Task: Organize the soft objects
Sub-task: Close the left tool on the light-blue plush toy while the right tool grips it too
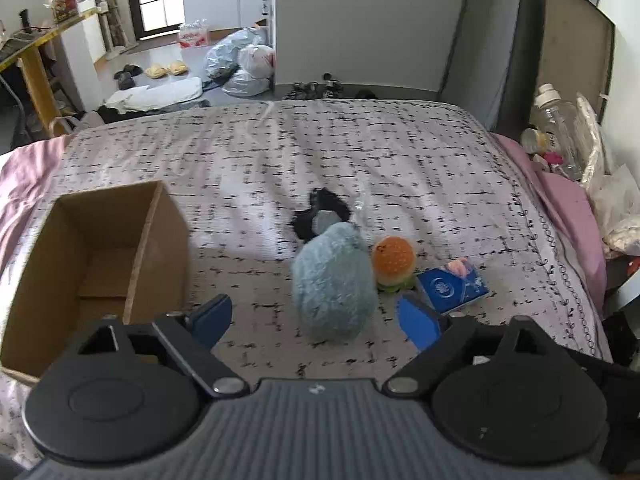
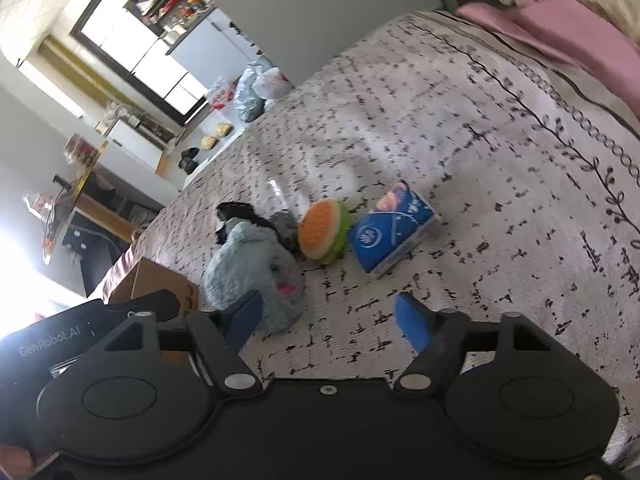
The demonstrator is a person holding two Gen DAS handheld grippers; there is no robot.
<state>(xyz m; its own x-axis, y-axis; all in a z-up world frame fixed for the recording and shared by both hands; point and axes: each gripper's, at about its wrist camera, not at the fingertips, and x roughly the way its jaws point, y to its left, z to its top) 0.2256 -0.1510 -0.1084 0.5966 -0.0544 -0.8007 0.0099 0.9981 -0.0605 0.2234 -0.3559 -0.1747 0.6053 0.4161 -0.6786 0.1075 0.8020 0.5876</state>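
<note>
Reaching is under way: both grippers, left (image 1: 314,320) and right (image 2: 328,318), are hovering released over the bed (image 1: 400,168), nearing the plush (image 1: 334,284) lying beside the burger (image 1: 393,262); next, probably closing on it for the box (image 1: 96,256).
</note>
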